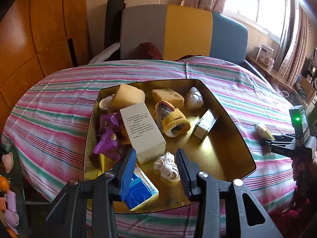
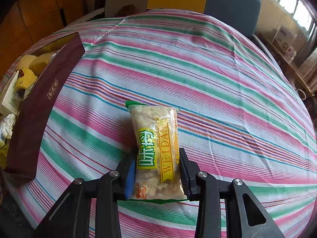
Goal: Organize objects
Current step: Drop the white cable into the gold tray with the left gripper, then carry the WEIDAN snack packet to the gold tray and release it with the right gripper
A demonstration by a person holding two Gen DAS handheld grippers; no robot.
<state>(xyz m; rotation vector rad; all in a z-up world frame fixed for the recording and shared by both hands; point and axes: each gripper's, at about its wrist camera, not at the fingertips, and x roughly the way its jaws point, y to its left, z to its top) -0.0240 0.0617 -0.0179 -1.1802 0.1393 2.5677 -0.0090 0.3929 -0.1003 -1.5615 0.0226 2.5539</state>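
Snack packet (image 2: 156,150) sits clamped in the right gripper (image 2: 157,170) over the striped cloth (image 2: 218,79) — well right of the box (image 2: 41,107). Left gripper (image 1: 156,170) hangs released above the white sock (image 1: 167,166) near the box's front edge. Next — probably carry the packet into the box.

Striped bedsheet (image 2: 198,75) — behind it a grey-yellow-blue headboard (image 1: 178,31), curtained window (image 1: 257,2).
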